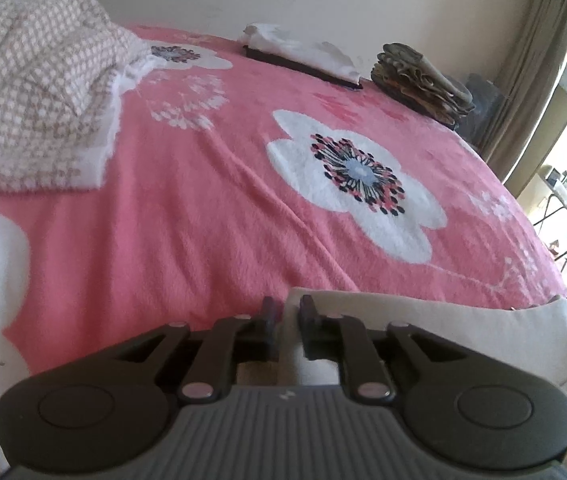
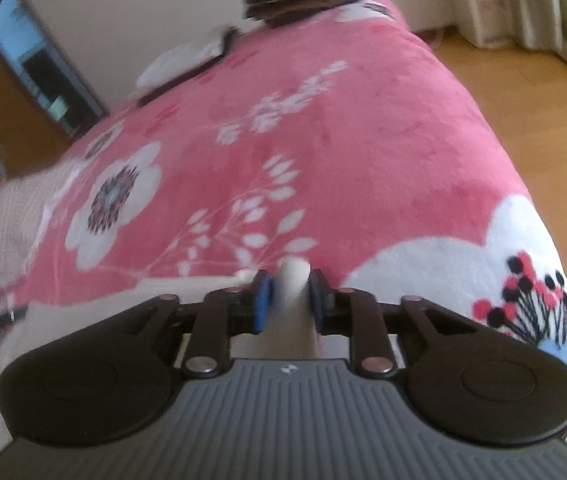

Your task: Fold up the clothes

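Observation:
A cream-white garment (image 1: 423, 316) lies at the near edge of a pink flowered bed cover (image 1: 203, 208). My left gripper (image 1: 286, 322) is shut on the garment's upper edge near its left corner. My right gripper (image 2: 290, 300) is shut on a bunched fold of the same garment (image 2: 291, 280), which pokes up between the blue pads (image 2: 261, 304). The cloth stretches left from it (image 2: 123, 292). Most of the garment is hidden under the grippers.
A checked beige cloth (image 1: 31, 92) is heaped at the far left. A folded white and dark stack (image 1: 303, 52) and a folded olive stack (image 1: 423, 76) sit at the bed's far edge by the wall. Wooden floor (image 2: 543, 100) lies right of the bed.

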The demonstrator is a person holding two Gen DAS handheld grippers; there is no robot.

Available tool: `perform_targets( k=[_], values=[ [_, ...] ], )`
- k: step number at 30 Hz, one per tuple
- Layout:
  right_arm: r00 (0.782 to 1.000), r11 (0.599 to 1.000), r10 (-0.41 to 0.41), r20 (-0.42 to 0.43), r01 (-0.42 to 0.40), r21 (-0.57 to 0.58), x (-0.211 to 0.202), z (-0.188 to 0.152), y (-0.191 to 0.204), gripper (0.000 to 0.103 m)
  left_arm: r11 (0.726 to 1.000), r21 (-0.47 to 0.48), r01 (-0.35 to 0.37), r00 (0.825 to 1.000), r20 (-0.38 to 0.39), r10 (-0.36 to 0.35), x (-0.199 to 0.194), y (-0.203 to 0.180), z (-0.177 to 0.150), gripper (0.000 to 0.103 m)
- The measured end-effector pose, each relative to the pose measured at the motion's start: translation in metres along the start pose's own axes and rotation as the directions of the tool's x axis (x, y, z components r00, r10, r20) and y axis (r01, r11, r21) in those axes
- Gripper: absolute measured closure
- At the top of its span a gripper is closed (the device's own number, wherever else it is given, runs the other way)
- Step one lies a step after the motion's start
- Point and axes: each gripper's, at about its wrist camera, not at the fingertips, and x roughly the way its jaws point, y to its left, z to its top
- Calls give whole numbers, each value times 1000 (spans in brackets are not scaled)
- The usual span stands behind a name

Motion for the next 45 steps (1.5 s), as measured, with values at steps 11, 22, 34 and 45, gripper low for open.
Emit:
perform_targets(
  k=[11, 22, 34, 45],
  values=[
    [997, 935, 59, -40, -69, -349, -51, -17, 100, 76, 953, 274, 133, 991, -9, -135, -44, -90, -5, 74],
    [992, 897, -23, -125, -34, -440, 37, -34, 136, 84, 968, 247, 35, 999, -21, -30, -8, -87, -23, 68],
    [978, 905, -176, -109, 117, -410, 1, -40, 115, 84, 964, 255, -77, 997, 15, 75, -33, -76, -19, 62],
    [963, 931, -238, -123, 191, -310, -26, -60, 65, 85, 960, 273, -66, 993, -77, 90, -30, -52, -54, 55]
  ],
)
